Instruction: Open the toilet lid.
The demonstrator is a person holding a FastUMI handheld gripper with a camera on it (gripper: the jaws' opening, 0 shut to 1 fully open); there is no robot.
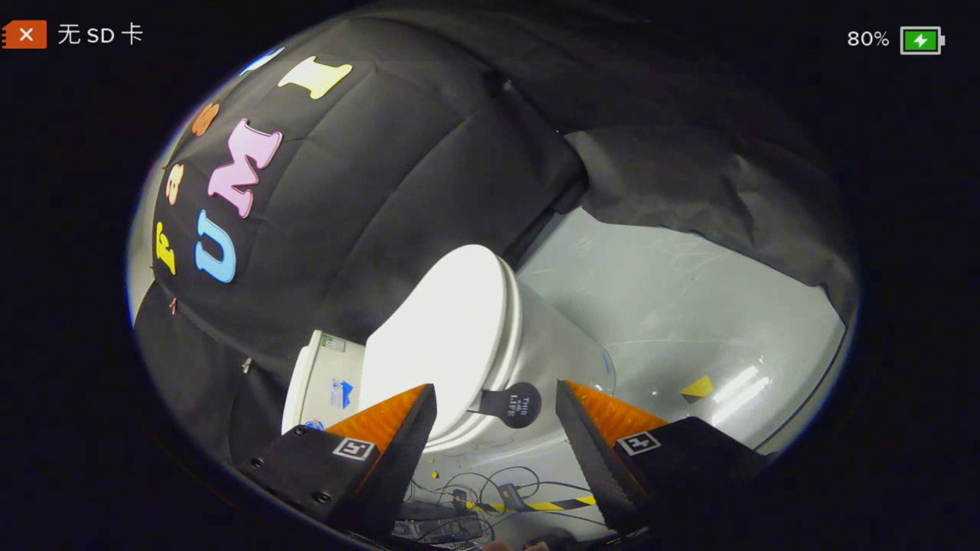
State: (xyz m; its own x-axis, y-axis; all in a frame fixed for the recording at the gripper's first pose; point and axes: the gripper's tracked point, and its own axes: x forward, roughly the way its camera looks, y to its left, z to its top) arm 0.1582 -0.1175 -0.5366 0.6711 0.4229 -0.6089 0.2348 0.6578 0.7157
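So the hand-held gripper (496,398) has its fingers spread wide, not touching anything. The toilet (536,337) sits just ahead on the pale floor (689,291), backed against the black cloth wall (367,214), with its lid (448,329) down flat. A round dark tab (517,404) sticks out from the lid's front edge, right between the fingertips. Some cables (490,493) lie on the floor below.

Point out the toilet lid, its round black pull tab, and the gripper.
toilet lid (448,329): gripper view, middle of its white top.
round black pull tab (521,405): gripper view, on its disc.
gripper (496,409): gripper view, midway between open jaws.
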